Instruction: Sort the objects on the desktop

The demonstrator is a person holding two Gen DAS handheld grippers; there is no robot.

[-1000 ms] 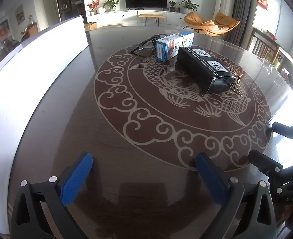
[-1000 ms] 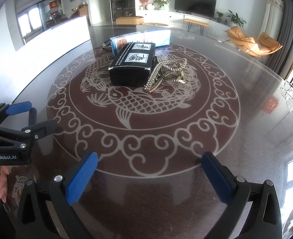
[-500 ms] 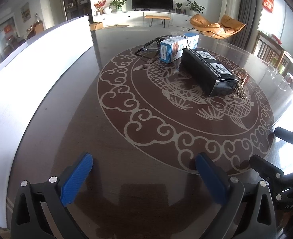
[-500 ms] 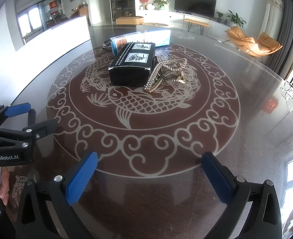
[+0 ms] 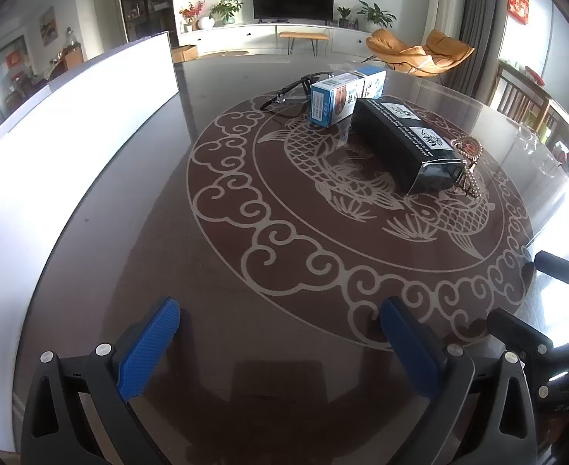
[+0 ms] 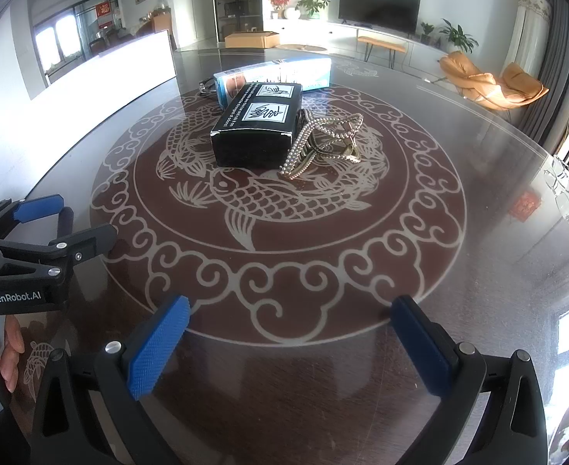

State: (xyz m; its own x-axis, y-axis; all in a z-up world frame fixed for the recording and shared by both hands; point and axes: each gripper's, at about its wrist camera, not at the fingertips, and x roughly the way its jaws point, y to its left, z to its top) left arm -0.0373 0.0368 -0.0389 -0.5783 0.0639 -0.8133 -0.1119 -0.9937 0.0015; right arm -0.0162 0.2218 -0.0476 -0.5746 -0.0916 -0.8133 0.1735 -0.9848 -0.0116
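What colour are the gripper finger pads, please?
Blue, textured pads; clearest in the right wrist view.

Left gripper (image 5: 280, 331) with black plastic frame, two fingers with ribbed blue pads (image 5: 148, 347), silver round screws, right gripper (image 6: 290, 343) of same build, white "GenRobot.AI" marking on the left gripper's black side, seen from the right wrist

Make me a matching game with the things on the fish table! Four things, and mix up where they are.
Things:
1. black box
2. blue and white box
3. pearl hair clip
4. glasses

Places:
A. farthest back, behind the blue and white box
B. in the middle of the group, white labels on top
C. right against the black box, on the orange chairs' side
D. just behind the black box

Pairs: 1-B, 2-D, 3-C, 4-A
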